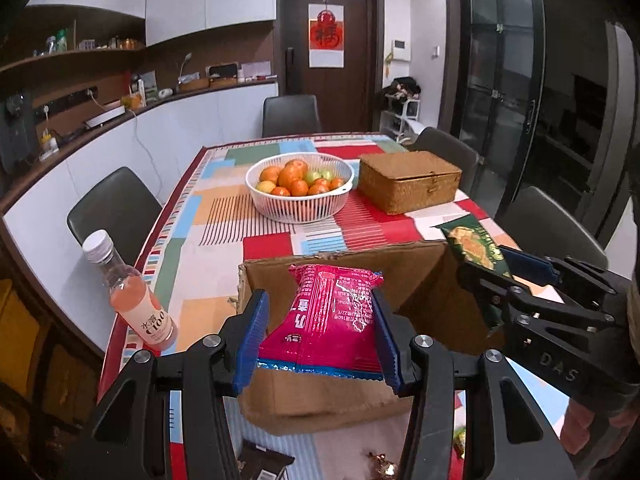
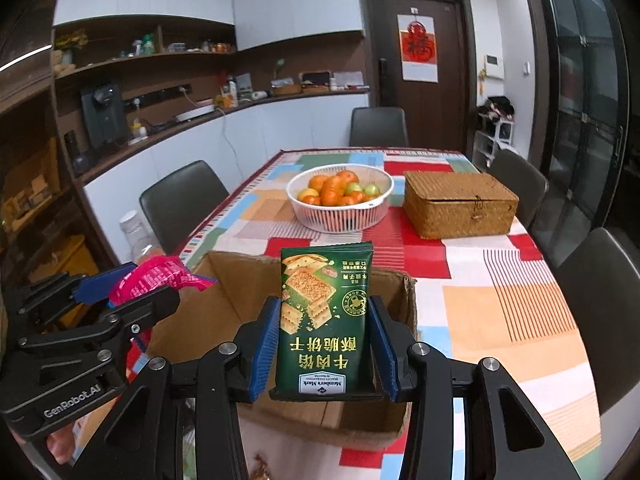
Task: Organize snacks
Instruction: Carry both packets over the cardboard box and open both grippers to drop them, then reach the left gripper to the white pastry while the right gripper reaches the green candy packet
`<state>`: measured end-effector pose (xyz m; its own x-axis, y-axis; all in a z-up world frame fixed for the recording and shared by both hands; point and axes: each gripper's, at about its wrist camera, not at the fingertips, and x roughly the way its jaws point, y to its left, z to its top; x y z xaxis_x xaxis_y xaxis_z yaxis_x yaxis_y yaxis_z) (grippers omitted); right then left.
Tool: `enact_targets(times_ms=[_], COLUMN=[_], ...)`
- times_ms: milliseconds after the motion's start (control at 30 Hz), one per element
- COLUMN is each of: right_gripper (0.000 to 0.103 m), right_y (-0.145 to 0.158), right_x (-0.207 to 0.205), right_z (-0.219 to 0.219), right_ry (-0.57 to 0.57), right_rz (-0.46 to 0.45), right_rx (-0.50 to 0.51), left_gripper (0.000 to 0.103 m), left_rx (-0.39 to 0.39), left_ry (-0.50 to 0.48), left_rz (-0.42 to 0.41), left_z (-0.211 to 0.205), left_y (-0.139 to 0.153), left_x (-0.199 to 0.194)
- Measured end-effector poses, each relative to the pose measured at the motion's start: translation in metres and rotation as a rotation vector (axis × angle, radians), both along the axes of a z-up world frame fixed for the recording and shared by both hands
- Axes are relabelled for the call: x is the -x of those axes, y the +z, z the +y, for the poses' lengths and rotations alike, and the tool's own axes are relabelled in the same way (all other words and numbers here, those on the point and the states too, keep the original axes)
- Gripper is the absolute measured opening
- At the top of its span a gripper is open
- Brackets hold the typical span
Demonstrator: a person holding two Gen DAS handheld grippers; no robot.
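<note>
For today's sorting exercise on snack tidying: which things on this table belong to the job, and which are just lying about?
Part of the job:
- pink snack packet, gripped by the left tool
- green cracker packet, gripped by the right tool
- open cardboard box, below both packets

Just lying about:
- fruit basket
- wicker box
- drink bottle
</note>
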<state>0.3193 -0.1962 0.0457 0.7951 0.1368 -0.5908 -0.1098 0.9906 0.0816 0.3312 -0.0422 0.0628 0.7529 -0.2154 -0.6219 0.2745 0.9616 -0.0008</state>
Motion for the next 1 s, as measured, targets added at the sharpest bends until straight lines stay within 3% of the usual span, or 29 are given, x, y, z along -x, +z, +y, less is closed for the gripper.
enact_targets(times_ms=[100, 167, 200, 433, 833, 1000], right_gripper=[0.045, 0.060, 0.061, 0.062, 0.062, 0.062], right_y=[-0.002, -0.001, 0.000, 0.003, -0.013, -0.028], right_x=[-0.005, -0.002, 0.003, 0.038, 0.099, 0.116], right_z=[-0.001, -0.001, 0.000, 0.003, 0.007, 0.008], right_ry=[-0.018, -0.052, -0.057, -0.020, -0.005, -0.011], right_rz=[0.001, -0.008, -0.024, -0.043, -0.016, 0.014], right_rx=[0.006, 0.024, 0.034, 0.038, 0.044, 0.070], left_gripper=[0.061, 0.061, 0.062, 0.064, 0.069, 0.071], left_rx=[-0.040, -0.036, -0.039, -0.045, -0.029, -0.067], left_ry=[0.043, 0.045, 0.047, 0.029, 0.001, 0.000], left_rz=[-0.011, -0.025, -0.030, -0.061, -0.001, 0.021], left_z=[0.000, 0.003, 0.005, 0.014, 0.028, 0.029], left_y=[-0.001, 0.000, 0.000, 0.004, -0.016, -0.033], left_x=[-0.001, 0.007, 0.011, 0.052, 0.116, 0.136])
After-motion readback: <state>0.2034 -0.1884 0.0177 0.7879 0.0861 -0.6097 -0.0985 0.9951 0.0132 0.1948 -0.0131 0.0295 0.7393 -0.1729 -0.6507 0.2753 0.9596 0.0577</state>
